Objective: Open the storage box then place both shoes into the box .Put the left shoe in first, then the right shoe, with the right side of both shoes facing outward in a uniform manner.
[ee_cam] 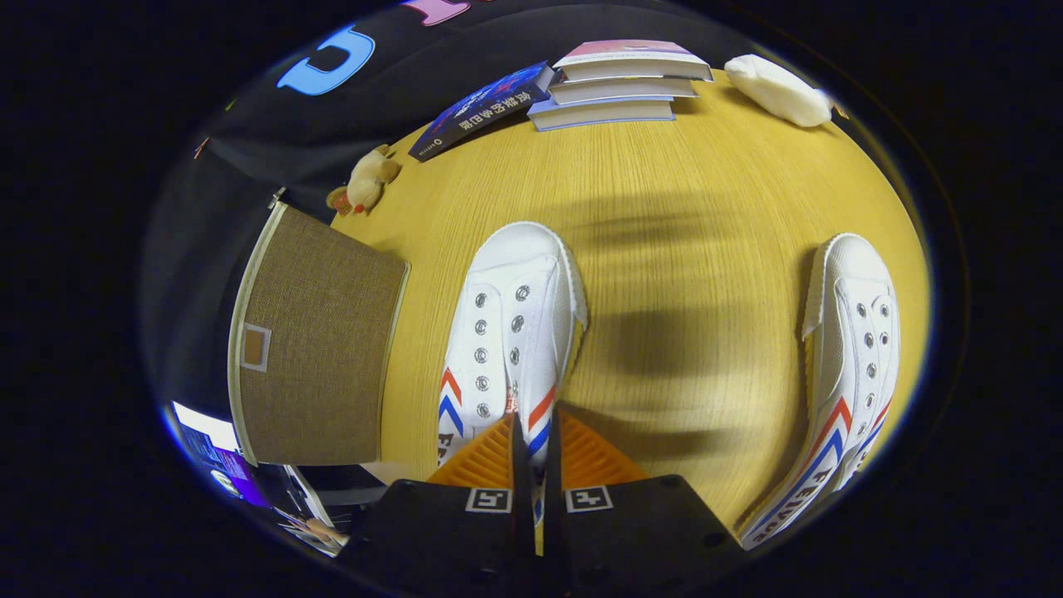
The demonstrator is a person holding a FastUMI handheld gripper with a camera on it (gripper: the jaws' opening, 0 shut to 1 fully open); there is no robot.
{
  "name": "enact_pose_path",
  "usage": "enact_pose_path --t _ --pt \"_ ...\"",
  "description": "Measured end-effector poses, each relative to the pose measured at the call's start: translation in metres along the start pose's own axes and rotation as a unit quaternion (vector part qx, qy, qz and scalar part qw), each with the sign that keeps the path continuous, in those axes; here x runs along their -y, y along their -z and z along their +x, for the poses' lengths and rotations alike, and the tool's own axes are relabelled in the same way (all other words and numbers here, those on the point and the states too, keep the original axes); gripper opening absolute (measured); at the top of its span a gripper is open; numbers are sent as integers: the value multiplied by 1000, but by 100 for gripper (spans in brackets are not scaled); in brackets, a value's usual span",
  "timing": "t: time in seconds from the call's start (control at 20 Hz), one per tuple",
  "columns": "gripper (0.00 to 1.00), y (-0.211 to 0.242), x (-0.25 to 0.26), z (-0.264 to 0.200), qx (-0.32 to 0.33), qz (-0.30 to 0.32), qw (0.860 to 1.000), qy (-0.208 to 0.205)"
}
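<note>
A white canvas shoe (515, 324) with red and blue chevrons points away from me, just ahead of my gripper (531, 448). The fingers are pressed almost together on the shoe's rear collar, with a thin strip of it between them. A soft shadow lies on the yellow wooden table (681, 208) to the right of this shoe. The second matching shoe (855, 365) lies on the table farther right, toe pointing away. A brown fabric storage box (315, 357) with cream trim and a small label window stands to the left of the held shoe. I cannot tell whether it is open.
A stack of books (623, 83) sits at the table's far side, with a dark blue book (482, 108) leaning beside it. A small plush toy (365, 183) lies beyond the box. A white soft object (776, 90) rests at the far right corner.
</note>
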State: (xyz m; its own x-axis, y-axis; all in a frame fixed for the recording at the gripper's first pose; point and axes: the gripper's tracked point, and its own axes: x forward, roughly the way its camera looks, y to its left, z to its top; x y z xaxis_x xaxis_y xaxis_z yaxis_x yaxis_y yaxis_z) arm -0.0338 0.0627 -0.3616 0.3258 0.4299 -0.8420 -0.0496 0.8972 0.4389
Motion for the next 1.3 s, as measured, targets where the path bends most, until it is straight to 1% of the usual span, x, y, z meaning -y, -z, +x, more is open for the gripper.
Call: enact_pose_path --t 0.2,0.45,0.6,0.8,0.9,0.95,1.05,1.15,1.2,1.3 --pt "8 -7 -13 -25 24 42 999 3" --pt "8 -31 -49 -88 78 72 994 11" --pt "8 -46 -85 -124 109 81 991 10" --pt "8 -63 -152 -153 144 89 986 -10" --pt "8 -66 -189 -158 163 95 982 -25" --pt "8 -66 -209 -157 167 100 980 -40" --pt "8 -66 -247 -150 165 117 977 -72" --pt "8 -68 -277 -136 161 129 974 -94" --pt "8 -67 -288 -127 157 126 975 -98" --pt "8 -63 -305 -106 147 107 979 -93"
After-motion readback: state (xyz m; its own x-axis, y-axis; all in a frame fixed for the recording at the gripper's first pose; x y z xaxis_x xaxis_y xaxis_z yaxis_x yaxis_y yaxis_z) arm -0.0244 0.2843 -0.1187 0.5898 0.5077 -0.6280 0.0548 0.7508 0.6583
